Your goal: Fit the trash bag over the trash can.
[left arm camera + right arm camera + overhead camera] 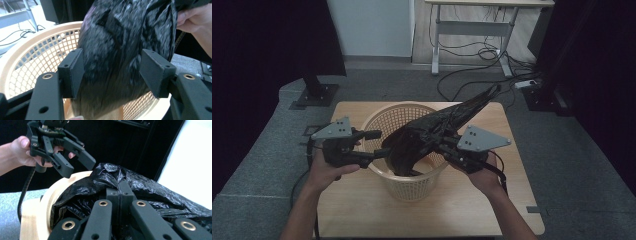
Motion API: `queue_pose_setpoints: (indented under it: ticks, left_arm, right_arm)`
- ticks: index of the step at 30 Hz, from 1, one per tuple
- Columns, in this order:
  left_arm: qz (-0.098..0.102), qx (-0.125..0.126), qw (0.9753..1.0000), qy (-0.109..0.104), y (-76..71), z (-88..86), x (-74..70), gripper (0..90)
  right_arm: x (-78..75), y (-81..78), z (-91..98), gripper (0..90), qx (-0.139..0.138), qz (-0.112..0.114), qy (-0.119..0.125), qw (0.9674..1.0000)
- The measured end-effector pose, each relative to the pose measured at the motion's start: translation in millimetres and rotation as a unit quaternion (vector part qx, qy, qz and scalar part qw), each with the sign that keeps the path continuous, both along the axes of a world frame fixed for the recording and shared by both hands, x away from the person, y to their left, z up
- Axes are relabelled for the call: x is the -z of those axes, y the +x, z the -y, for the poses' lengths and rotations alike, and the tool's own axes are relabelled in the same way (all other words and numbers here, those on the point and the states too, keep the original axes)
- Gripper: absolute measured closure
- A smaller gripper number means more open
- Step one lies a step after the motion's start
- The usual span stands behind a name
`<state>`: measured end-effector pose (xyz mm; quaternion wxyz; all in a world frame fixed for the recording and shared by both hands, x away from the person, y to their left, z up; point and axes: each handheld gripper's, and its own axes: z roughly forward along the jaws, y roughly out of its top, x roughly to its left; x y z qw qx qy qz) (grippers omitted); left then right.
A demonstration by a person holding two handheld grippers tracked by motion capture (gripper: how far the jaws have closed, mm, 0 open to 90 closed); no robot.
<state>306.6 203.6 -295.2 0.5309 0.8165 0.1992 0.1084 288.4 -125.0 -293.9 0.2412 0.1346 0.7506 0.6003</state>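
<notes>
So I've got the table (362, 210) in front of me, light wood, sitting on grey carpet with a desk and a mess of cables way at the back. Middle of the table is the basket (384, 117), a beige plastic mesh one, standing upright.

The bag (422, 137) is a black bin bag, crumpled and glossy. Its lower end hangs down inside the basket, and the rest lies tilted over the rim toward the far right, with its bunched tail poking out past the table's far edge in the high view. In the left gripper view the bag (120, 42) is blurry and takes up most of the middle, with the basket (37, 50) behind it.

My right gripper (120, 188) has its jaws pinched together on a fold of the bag (150, 195), pads basically meeting with plastic bunched around them. In the high view that right gripper (447, 145) sits at the basket's right rim.

My left gripper (112, 72) is spread wide, the bag running between the two pads. I can't tell for sure if the pads actually press it; from the right gripper view the left gripper (80, 166) looks to be hovering just above the rim (65, 182), jaws apart.
</notes>
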Motion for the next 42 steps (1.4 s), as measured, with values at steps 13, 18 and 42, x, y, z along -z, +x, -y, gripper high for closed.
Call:
queue_pose_setpoints:
  ticks: [13,18,42]
  left_arm:
    - [-0.008,0.02,0.9997,0.009,10.9,21.3,6.2,36.4]
    - [-0.007,0.019,0.9997,0.014,11.6,25.7,9.1,43.0]
    - [-0.016,0.027,0.9995,0.0,13.1,17.0,18.0,87.2]
  right_arm:
    - [13.2,3.3,-11.2,88.7,-0.021,-0.012,0.005,0.9997]
    - [16.3,2.7,-12.3,88.7,-0.024,-0.015,0.005,0.9996]
    - [6.3,-8.7,38.7,51.0,0.043,-0.024,0.011,0.9987]
